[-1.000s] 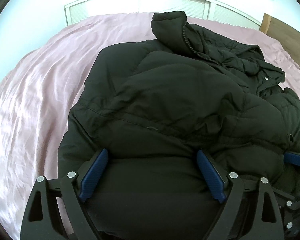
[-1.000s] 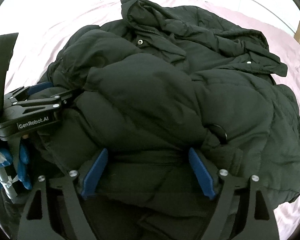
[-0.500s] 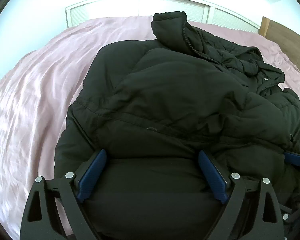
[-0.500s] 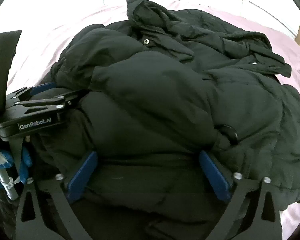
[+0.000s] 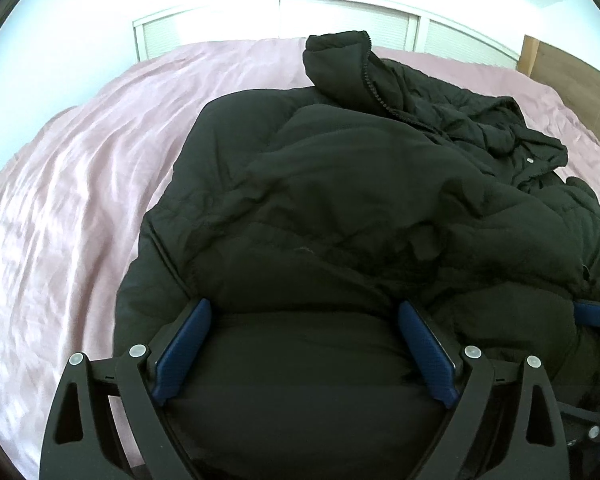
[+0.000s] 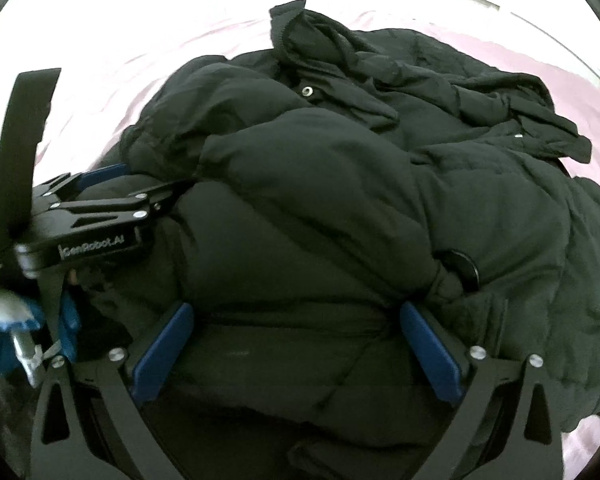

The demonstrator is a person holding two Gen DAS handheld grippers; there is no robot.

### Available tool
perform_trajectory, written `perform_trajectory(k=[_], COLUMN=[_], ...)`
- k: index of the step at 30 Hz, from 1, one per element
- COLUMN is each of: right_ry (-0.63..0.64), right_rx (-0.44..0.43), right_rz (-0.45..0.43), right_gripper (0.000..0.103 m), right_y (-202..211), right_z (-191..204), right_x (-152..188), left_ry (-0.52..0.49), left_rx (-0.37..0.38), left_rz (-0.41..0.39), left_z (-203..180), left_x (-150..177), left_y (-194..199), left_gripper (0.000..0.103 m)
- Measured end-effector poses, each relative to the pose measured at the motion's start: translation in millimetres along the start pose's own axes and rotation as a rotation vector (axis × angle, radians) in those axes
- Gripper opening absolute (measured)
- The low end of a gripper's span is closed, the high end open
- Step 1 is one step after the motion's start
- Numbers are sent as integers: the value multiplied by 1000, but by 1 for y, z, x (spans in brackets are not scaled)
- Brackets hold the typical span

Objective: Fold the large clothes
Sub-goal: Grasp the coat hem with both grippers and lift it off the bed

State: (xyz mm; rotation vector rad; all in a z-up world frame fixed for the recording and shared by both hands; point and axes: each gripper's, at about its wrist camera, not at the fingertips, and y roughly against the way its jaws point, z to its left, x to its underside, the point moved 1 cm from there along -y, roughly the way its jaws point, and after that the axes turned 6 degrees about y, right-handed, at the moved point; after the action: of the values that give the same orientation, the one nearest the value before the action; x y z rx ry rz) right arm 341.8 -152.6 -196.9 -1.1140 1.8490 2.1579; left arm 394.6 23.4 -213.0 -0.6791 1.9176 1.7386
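Both fingers of the left gripper and the right gripper stand released, wide apart, over the black jacket on the pink bed.

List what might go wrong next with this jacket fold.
1. The puffy black jacket bulges between both sets of wide-open jaws; the fold could spring back once they leave.
2. The left gripper lies close beside the right gripper; they could collide.
3. The collar stands up, so the bundle may end lopsided.
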Motion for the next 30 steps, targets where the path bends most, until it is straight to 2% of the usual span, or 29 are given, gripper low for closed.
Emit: perform_trajectory(k=[5,9,13,16,18,23,25,27,30], right_ry=[27,-63,-185,-227,-257,-373,-402,-451,-533], right_rx=[-120,-210,-184,-92,-33,45,59,56,30], right_rz=[15,-1,-53,-84,-105,-142,-136,-140,-164], right_gripper=[103,103,103,103,103,103,103,103,103], right_y=[29,59,82,84,80,52,39,22,4], right_z=[-17,-61,-127,-180,-212,-296,-318,-340,-363], right_x=[-3,-8,-24,-45,-61,-111,-127,-144,-160], left_ry=[32,17,-19,11,42,97,179,260,323], left_rx=[19,38,94,135,171,172,219,213,204], left_rz=[28,0,-18,-13,20,71,114,125,150], left_z=[6,7,-5,-14,-18,-24,-20,-18,-15], left_x=[-12,-41,-90,-138,-173,-238,-261,-275,-283], left_y=[36,64,60,37,10,-54,-85,-109,-139], left_gripper=[93,93,94,96,97,98,98,98,98])
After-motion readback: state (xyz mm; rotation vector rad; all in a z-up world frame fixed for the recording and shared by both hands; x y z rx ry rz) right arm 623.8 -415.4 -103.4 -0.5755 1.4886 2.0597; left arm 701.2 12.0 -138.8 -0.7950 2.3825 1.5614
